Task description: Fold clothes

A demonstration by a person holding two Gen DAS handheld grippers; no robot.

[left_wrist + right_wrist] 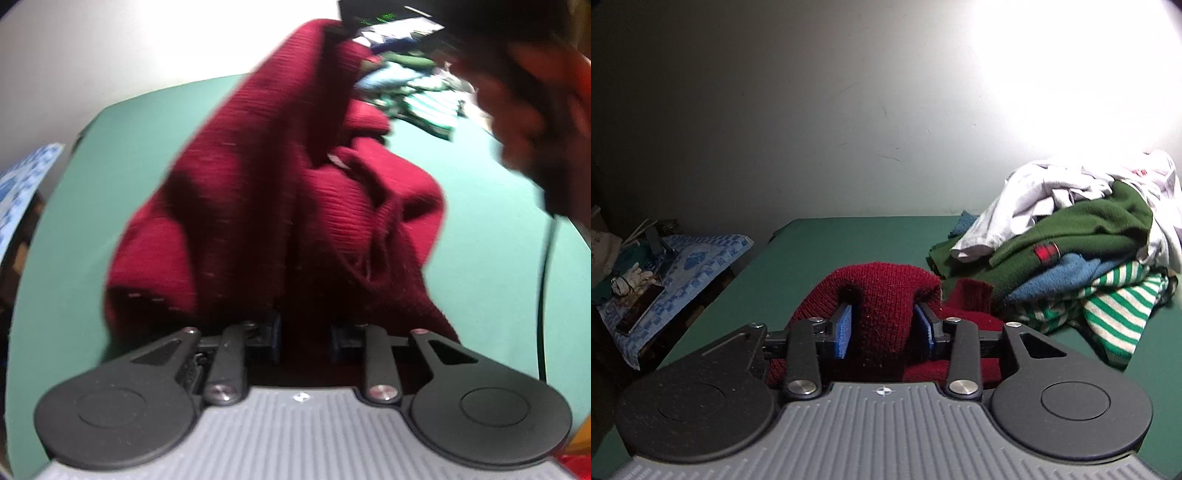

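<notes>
maroon ribbed-knit sweater (280, 192): bunched, stretched above the green worktop (92, 206). left gripper (306, 338) and right gripper (884, 326): blue ridged fingers (844, 328) clenched on its folds. heap of white, green, blue, striped clothes (1082, 254) just beside.

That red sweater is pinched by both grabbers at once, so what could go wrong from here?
1. The maroon sweater is bunched thick between the jaws of the right gripper and left gripper; a fold might trap wrinkles, or the knit could slip out.
2. The pile of unfolded clothes lies right beside it on the green table; a swinging sleeve may snag it.
3. A dangling black cable might catch the fabric.
</notes>
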